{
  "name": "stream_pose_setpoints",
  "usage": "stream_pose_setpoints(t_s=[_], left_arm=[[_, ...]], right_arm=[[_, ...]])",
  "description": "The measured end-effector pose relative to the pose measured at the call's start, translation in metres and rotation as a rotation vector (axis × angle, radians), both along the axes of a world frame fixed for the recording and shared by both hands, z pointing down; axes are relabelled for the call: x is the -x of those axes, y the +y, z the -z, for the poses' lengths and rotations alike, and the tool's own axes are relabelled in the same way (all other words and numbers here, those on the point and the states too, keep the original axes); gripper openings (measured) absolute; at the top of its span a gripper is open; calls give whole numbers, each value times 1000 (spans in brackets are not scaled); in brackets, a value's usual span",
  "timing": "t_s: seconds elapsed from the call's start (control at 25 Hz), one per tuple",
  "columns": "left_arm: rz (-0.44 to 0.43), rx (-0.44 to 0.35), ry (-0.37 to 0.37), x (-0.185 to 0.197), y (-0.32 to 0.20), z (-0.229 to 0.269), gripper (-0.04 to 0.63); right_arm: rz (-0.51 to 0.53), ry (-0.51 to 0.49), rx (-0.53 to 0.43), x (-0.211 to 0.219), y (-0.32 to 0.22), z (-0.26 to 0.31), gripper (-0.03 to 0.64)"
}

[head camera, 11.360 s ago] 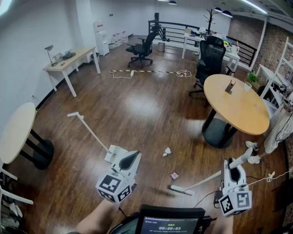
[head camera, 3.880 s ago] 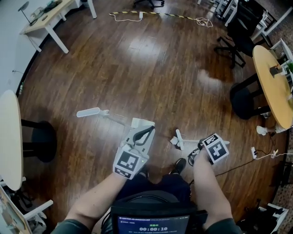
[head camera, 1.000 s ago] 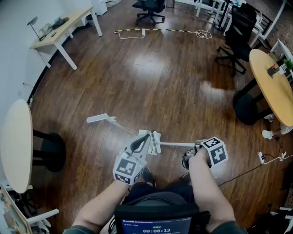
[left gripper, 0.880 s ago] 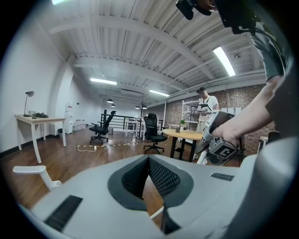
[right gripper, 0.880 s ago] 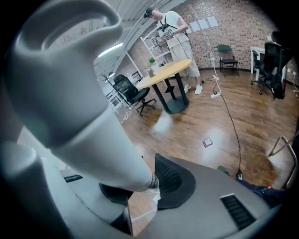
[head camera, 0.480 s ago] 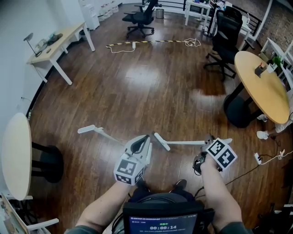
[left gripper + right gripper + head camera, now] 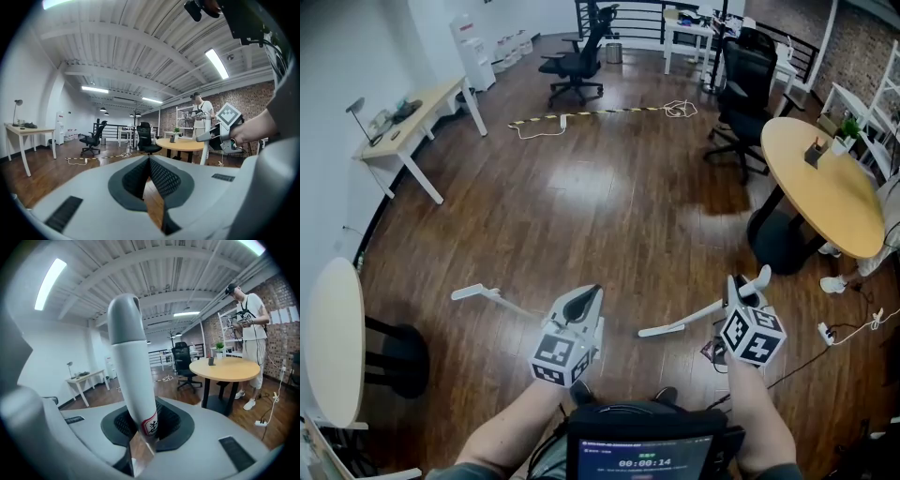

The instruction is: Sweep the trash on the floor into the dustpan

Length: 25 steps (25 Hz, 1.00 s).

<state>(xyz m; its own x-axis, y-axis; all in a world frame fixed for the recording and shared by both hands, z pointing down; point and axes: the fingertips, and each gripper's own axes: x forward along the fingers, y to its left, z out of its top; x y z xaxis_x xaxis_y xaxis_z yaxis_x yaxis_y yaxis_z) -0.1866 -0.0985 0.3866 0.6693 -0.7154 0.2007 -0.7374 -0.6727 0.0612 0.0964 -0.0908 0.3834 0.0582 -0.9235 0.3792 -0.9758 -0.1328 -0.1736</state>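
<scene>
My right claw (image 7: pixel 144 427) is clamped on the white broom handle (image 7: pixel 130 362), which stands up between the jaws. The brush end (image 7: pixel 660 329) reaches out toward my left claw (image 7: pixel 150 168), above the wooden floor (image 7: pixel 609 206). My left claw's jaws are pressed together with nothing between them. The long white dustpan handle (image 7: pixel 492 298) stretches away just to its left, and the pan itself is hidden behind that claw.

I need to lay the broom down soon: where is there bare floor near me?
The wide stretch of floor straight ahead is bare, bordered by the desk on the left, the cable beyond and the round table on the right. Crowded: the dustpan handle by the left gripper, chairs and a cord at right.
</scene>
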Motion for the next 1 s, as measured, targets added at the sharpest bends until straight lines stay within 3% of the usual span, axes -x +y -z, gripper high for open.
stream_pose_setpoints(t_s=[0.12, 0.48, 1.0], left_arm=[[0, 3, 6, -15, -7, 5, 3], [-14, -55, 33, -33, -14, 42, 3], [5, -67, 56, -27, -11, 69, 3]], right_arm=[[36, 31, -16, -17, 4, 6, 84], [178, 107, -158, -13, 22, 52, 80], [201, 92, -239, -8, 37, 87, 78]])
